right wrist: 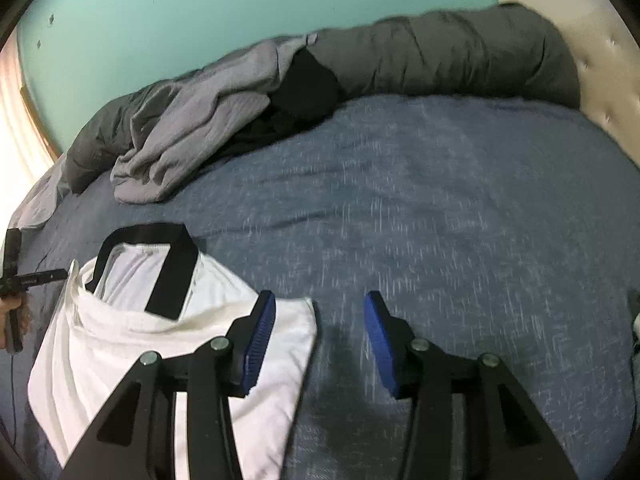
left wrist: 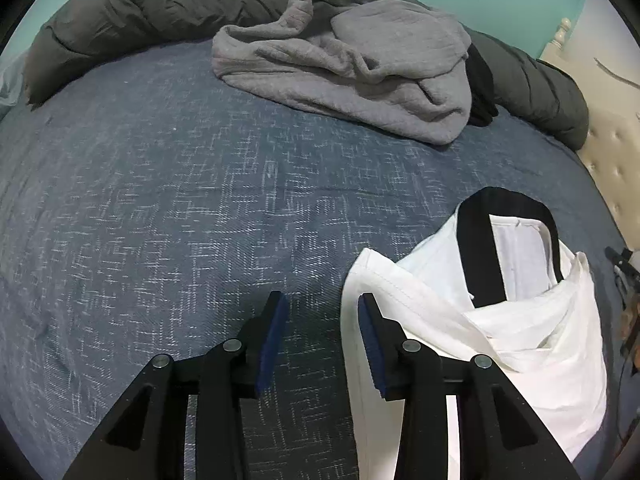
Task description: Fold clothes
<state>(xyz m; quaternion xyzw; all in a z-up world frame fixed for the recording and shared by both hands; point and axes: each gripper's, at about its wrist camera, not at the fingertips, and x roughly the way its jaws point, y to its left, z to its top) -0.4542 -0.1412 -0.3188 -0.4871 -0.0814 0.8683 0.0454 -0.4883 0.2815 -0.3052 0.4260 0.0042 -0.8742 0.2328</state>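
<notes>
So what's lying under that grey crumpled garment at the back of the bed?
A black garment pokes out beneath the grey garment, both on the blue bedspread. How far the black one extends underneath is hidden.

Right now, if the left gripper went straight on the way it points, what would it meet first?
Most likely the bare blue bedspread. The left gripper is open and empty, angled down at the bed. The white shirt lies just right of that line, under the right finger, though depth is hard to judge here.

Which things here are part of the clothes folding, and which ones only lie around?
For the job:
white shirt
grey garment
black garment
left tongs
right tongs

Lying about:
dark rolled duvet
blue bedcover
headboard
</notes>
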